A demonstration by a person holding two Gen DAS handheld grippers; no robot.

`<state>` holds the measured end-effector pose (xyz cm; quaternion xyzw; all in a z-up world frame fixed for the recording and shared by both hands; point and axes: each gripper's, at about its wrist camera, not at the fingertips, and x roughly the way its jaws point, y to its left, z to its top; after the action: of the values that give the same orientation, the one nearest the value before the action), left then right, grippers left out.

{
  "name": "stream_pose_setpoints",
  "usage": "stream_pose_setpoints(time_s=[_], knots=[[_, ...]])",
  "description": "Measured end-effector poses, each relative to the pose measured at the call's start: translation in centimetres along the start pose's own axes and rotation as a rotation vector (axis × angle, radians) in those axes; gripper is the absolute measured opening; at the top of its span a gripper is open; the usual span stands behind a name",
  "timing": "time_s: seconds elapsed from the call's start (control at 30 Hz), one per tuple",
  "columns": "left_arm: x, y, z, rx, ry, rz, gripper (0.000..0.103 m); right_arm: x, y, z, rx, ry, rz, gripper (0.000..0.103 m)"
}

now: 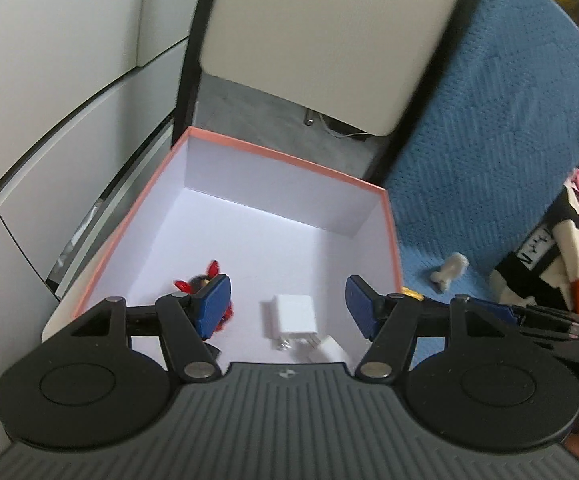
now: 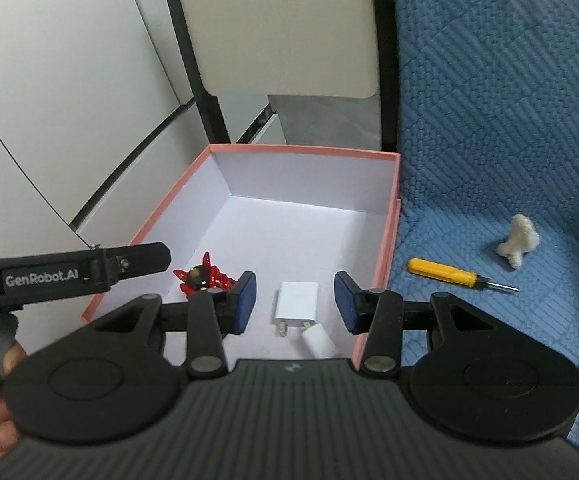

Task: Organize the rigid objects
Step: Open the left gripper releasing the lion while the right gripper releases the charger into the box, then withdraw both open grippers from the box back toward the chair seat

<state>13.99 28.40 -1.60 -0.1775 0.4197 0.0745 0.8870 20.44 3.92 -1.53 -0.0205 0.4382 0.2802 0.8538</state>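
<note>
Both grippers' fingers (image 1: 214, 307) (image 2: 245, 302) spread empty over box (image 2: 389, 216) holding charger (image 2: 295, 304), possibly figurine (image 2: 199, 280).

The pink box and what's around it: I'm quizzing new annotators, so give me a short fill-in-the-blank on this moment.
1. The white charger lies ____ the pink box.
2. The yellow screwdriver lies on the ____ quilted cover, outside the box.
3. Both the left gripper and right gripper have their jaws ____.
4. The red figurine sits ____ of the charger.

Missing words: inside; blue; open; left
</note>
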Motion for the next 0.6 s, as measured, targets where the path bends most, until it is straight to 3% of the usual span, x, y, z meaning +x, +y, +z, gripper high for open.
stream_pose_setpoints(time_s=[0.27, 0.6], knots=[[-2.3, -3.2, -2.5, 0.013, -0.026, -0.019, 0.069, -4.0, -1.5, -1.5, -0.028, -0.051, -0.023, 0.047], [-2.1, -6.9, -5.7, 0.056, -0.033, -0.057, 0.069, -5.7, -5.2, -4.9, 0.03, -0.066, -0.068, 0.047]])
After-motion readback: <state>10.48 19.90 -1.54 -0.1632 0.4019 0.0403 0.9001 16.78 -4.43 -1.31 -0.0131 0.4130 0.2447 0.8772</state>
